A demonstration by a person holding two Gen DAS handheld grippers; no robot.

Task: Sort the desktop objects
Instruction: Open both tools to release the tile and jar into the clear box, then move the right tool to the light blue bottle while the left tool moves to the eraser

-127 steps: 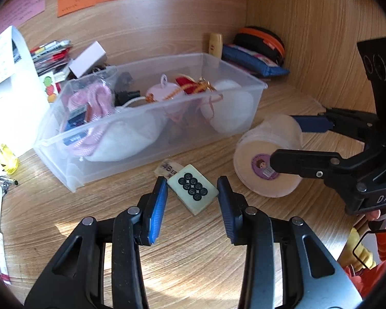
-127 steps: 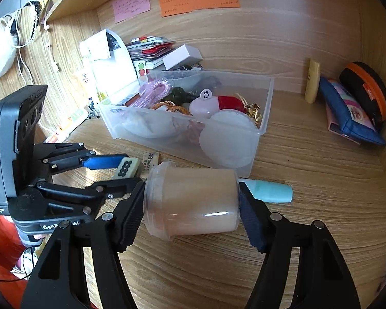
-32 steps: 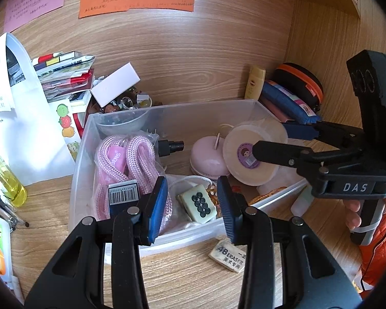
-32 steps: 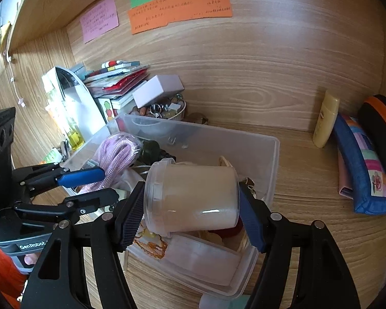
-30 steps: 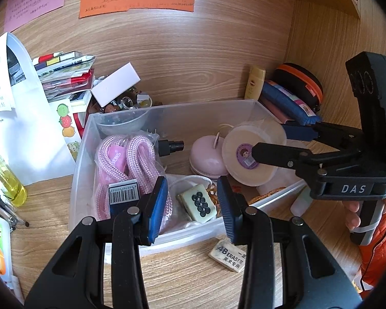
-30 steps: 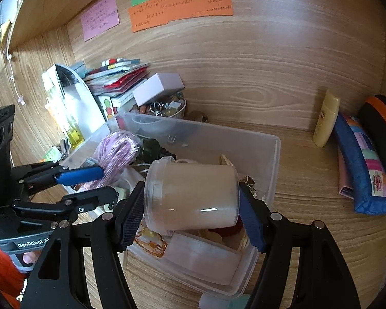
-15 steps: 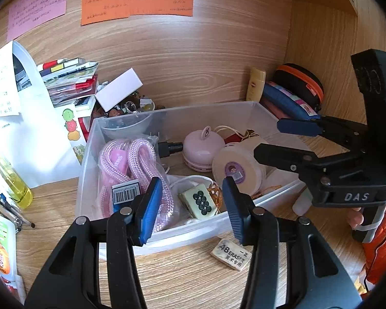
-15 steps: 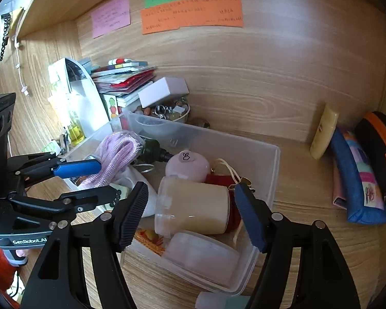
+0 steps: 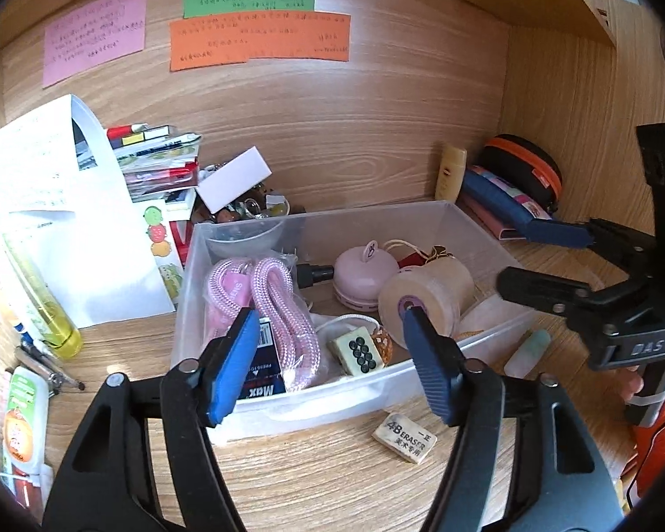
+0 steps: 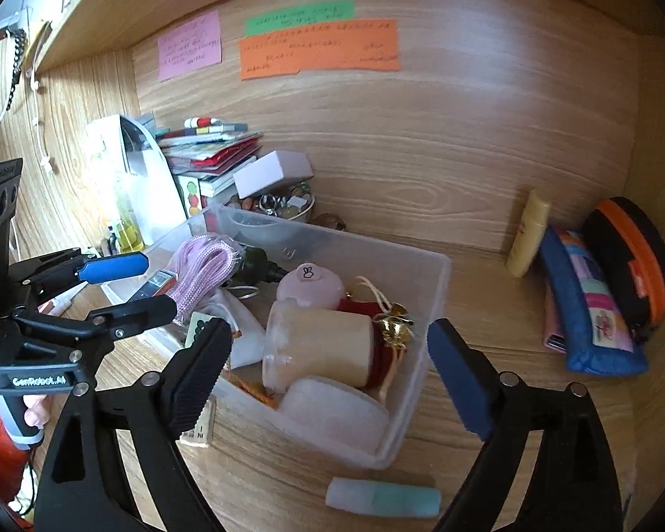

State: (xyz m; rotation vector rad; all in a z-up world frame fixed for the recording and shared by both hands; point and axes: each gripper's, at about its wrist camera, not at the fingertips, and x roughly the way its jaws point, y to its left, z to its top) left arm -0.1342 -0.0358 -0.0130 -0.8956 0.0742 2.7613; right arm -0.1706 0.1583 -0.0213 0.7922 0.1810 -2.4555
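A clear plastic bin (image 9: pixel 314 217) (image 10: pixel 430 310) stands on the wooden desk. In it a cream jar (image 9: pixel 425 292) (image 10: pixel 319 350) lies on its side, and a mahjong tile (image 9: pixel 357 350) (image 10: pixel 199 321) rests by the pink rope (image 9: pixel 283 310). My left gripper (image 9: pixel 328 363) (image 10: pixel 155 283) hovers over the bin's near-left part with its jaws opening; the tile lies below them, untouched. My right gripper (image 10: pixel 328 354) (image 9: pixel 516 252) hangs over the bin's right end, jaws opening wide, with the jar below and free of the pads.
An eraser (image 9: pixel 405 436) (image 10: pixel 197 430) and a teal tube (image 10: pixel 383 498) lie on the desk in front of the bin. Pencil cases (image 10: pixel 598 306) and a small bottle (image 10: pixel 527 235) stand at the back right. Books, a white box (image 9: pixel 235 177) and papers crowd the back left.
Both grippers carried their objects from the desk over the bin. The jar has dropped from the right jaws into the bin, the tile lies there too, and both jaws have widened.
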